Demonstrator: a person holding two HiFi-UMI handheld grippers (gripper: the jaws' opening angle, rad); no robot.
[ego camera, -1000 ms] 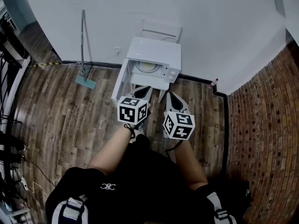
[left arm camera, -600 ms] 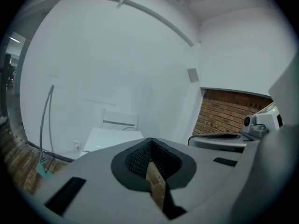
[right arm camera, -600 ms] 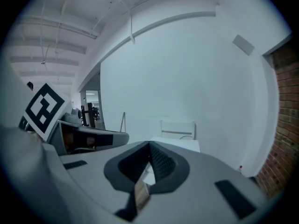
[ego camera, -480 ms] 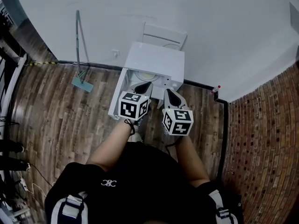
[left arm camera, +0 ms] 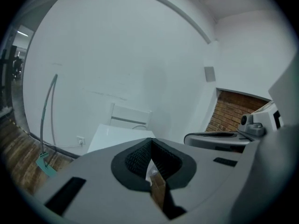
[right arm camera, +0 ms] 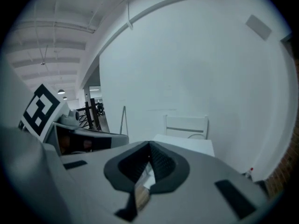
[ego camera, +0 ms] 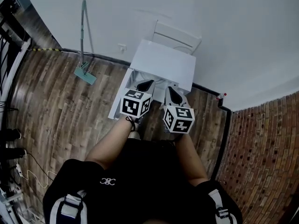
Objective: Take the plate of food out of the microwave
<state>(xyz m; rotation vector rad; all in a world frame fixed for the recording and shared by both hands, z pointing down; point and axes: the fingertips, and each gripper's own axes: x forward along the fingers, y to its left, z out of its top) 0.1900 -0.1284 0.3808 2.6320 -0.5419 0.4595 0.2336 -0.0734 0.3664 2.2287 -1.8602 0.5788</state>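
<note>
A white microwave (ego camera: pixel 164 62) stands low on the wooden floor against the white wall, its door (ego camera: pixel 118 101) swung open to the left. The plate of food is hidden under the microwave's top in the head view and shows in neither gripper view. My left gripper (ego camera: pixel 145 84) is shut and empty, its tips at the left of the microwave's front opening. Just right of it, my right gripper (ego camera: pixel 171 90) is also shut and empty, level with that opening. In the left gripper view the shut left gripper (left arm camera: pixel 150 141) points over the microwave's top (left arm camera: pixel 117 132); the right gripper (right arm camera: pixel 149 146) does likewise (right arm camera: pixel 187 143).
A long-handled mop (ego camera: pixel 84 41) leans on the wall at the left. A white chair frame (ego camera: pixel 177 31) stands behind the microwave. A small red-capped bottle (ego camera: pixel 221 96) sits in the corner by the brick wall (ego camera: pixel 261 148). Cables (ego camera: pixel 14 143) lie at the far left.
Both grippers have moved forward together to the microwave's open front. The plate seen inside earlier has slipped out of sight under the microwave's top as the head came closer.
</note>
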